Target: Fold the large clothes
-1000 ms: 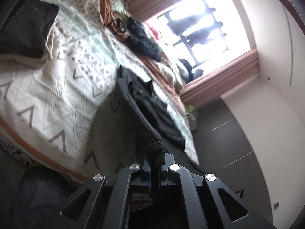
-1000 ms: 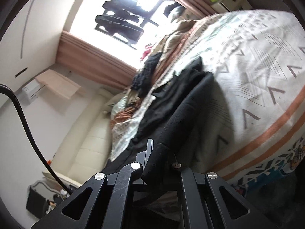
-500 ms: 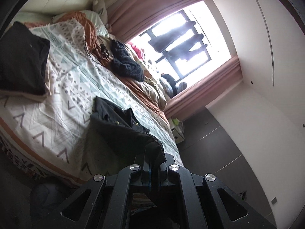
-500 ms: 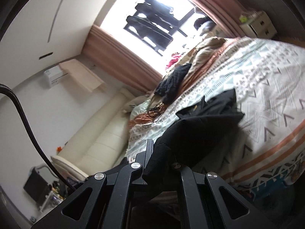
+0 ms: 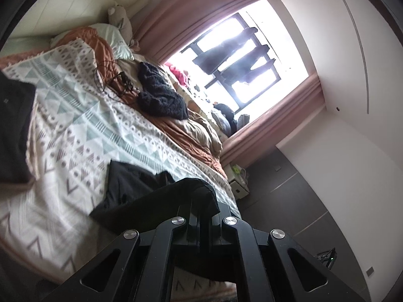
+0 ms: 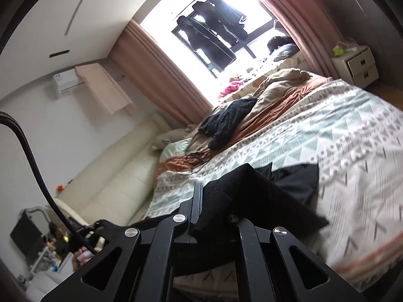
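A large black garment (image 5: 131, 188) lies on the patterned bedspread (image 5: 83, 136), its near edge lifted off the bed. My left gripper (image 5: 201, 214) is shut on one corner of that edge, and the cloth bunches over the fingertips. In the right wrist view the same black garment (image 6: 254, 196) rises from the bedspread (image 6: 352, 151) into my right gripper (image 6: 214, 214), which is shut on the other corner. The cloth hides the right fingertips. The far part of the garment rests flat on the bed.
A folded black item (image 5: 12, 130) lies on the bed at left. A dark knit garment (image 5: 158, 95) sits on rumpled orange bedding near the window (image 5: 241, 60). A white nightstand (image 6: 355, 65) stands beside the bed, and a cream headboard (image 6: 113, 176) runs along it.
Both grippers have risen and moved forward over the bed with the garment's near edge. The long stretched-out garment now looks shorter, doubled toward its far part.
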Tool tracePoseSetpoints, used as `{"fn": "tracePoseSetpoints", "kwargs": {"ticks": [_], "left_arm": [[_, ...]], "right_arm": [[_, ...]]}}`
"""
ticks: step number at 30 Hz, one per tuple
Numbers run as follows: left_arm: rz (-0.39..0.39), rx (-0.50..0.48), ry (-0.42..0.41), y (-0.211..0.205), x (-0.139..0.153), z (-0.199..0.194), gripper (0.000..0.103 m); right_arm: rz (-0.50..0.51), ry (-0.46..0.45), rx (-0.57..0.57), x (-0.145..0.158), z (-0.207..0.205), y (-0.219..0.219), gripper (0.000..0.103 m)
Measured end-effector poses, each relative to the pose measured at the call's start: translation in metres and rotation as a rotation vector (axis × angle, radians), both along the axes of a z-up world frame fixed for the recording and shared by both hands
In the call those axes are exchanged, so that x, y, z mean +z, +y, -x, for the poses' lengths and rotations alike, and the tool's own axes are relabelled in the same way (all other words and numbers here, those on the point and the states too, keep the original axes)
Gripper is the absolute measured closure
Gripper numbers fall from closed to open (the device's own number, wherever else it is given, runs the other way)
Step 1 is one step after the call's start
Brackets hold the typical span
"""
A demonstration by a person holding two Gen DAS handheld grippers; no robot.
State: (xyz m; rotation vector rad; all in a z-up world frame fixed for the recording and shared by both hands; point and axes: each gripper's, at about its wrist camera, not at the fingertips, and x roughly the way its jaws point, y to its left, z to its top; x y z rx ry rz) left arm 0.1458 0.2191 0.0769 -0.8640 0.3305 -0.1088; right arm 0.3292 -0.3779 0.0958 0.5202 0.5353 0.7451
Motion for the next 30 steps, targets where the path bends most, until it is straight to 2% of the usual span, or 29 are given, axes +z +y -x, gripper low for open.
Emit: {"fn": "tracePoseSetpoints", "kwargs": {"ticks": [6, 14, 20, 30], "left_arm": [[-0.017, 0.001, 0.035, 0.016, 0.009, -0.066, 0.100], [-0.009, -0.006, 0.092, 0.036, -0.005, -0.142, 0.100], [-0.008, 0.008, 0.157, 0.048, -0.027, -0.187, 0.100], [-0.009, 0.017, 0.269, 0.062, -0.078, -0.261, 0.100]], "right_arm": [[0.052, 0.017, -0.042, 0.015, -0.066, 0.021, 0.098], [0.093, 0.091, -0.073, 0.003, -0.145, 0.039, 0.098], [0.128, 0.131, -0.078, -0.014, -0.191, 0.055, 0.098], [0.191, 0.223, -0.084, -0.068, -0.262, 0.073, 0.098]]}}
